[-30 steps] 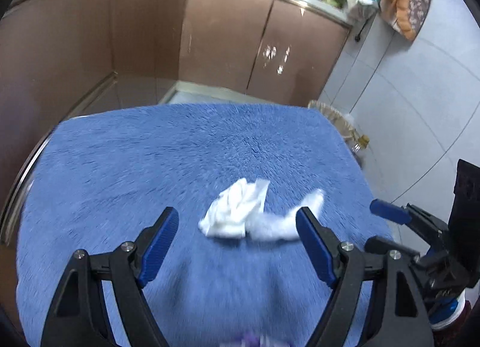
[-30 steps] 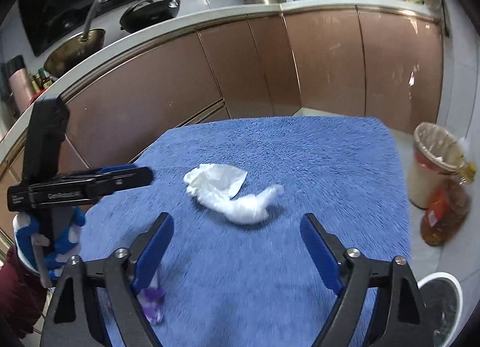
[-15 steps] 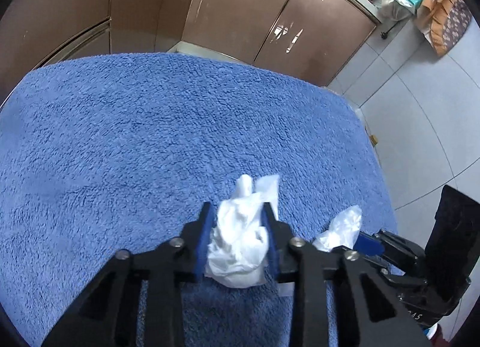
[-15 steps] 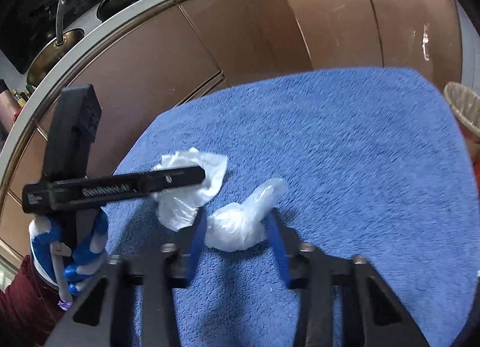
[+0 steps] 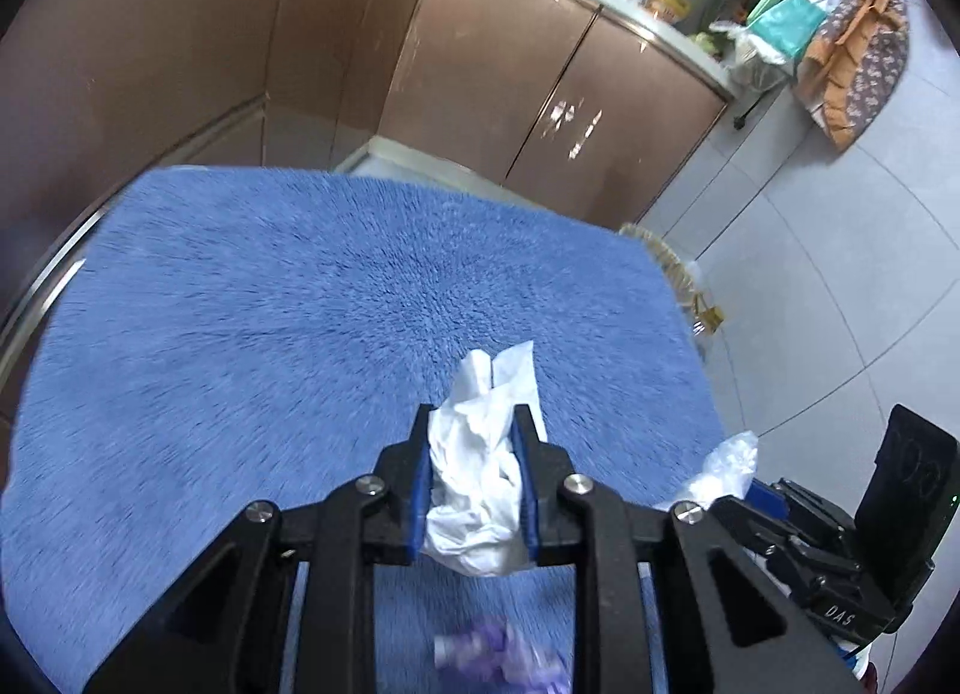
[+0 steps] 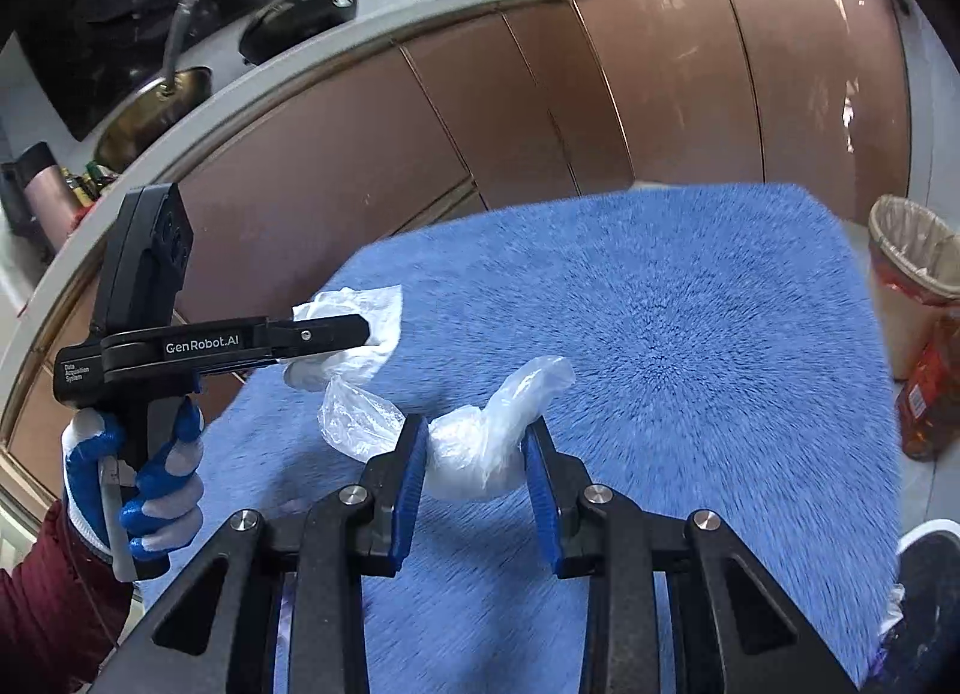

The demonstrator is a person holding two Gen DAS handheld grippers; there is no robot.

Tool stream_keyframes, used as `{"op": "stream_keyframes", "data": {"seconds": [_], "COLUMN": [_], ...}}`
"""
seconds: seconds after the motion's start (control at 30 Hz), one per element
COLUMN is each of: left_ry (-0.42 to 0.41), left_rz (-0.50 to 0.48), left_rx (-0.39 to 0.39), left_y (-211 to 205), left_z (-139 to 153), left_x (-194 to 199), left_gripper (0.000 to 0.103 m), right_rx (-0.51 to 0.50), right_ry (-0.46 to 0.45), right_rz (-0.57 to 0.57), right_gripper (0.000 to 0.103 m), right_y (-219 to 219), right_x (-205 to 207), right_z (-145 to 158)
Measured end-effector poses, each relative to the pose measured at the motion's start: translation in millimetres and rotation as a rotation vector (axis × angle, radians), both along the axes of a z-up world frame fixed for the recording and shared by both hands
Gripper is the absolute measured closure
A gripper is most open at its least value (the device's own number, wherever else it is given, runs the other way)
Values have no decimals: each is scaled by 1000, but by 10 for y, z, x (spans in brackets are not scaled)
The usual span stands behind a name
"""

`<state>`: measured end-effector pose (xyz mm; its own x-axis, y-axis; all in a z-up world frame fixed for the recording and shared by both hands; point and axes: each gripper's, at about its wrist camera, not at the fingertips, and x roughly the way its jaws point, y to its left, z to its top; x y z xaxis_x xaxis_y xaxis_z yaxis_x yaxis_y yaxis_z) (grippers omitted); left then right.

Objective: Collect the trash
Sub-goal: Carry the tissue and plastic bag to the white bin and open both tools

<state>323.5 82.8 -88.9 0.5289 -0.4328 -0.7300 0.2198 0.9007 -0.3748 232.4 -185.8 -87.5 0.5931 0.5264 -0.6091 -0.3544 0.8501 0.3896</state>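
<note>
My left gripper (image 5: 472, 442) is shut on a crumpled white tissue (image 5: 480, 478) and holds it above the blue fluffy mat (image 5: 270, 298). My right gripper (image 6: 478, 442) is shut on a clear crumpled plastic bag (image 6: 480, 448), also off the mat (image 6: 690, 334). In the right wrist view the left gripper (image 6: 336, 337) shows at left with the tissue (image 6: 366, 310) in it. In the left wrist view the plastic bag (image 5: 723, 469) shows at lower right with the right gripper (image 5: 750, 499). A purple scrap (image 5: 504, 655) lies on the mat below the left gripper.
A lined wicker trash bin (image 6: 912, 280) stands on the floor right of the mat, with an oil bottle (image 6: 930, 394) beside it. Brown kitchen cabinets (image 6: 480, 124) run behind the mat. The tiled floor (image 5: 810, 274) lies to the right.
Both grippers closed, the left on the tissue and the right on the plastic bag, then lifted them off the mat.
</note>
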Motion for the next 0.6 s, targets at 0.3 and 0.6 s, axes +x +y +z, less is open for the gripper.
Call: {"op": "stream_keyframes", "data": {"seconds": [0.3, 0.6], "left_ry": [-118, -234], "left_rz": [23, -2], "left_rx": [-27, -72], "left_y": [265, 217], "left_z": [699, 1196], "left_x": [-809, -1588], "left_gripper": [81, 81], "right_rx": [-3, 9], "right_ry": [-135, -264], "right_rz": [-15, -49], "right_gripper": [73, 73], "right_y": [96, -1], "right_x": [-742, -1506], "right_z": [646, 1088]}}
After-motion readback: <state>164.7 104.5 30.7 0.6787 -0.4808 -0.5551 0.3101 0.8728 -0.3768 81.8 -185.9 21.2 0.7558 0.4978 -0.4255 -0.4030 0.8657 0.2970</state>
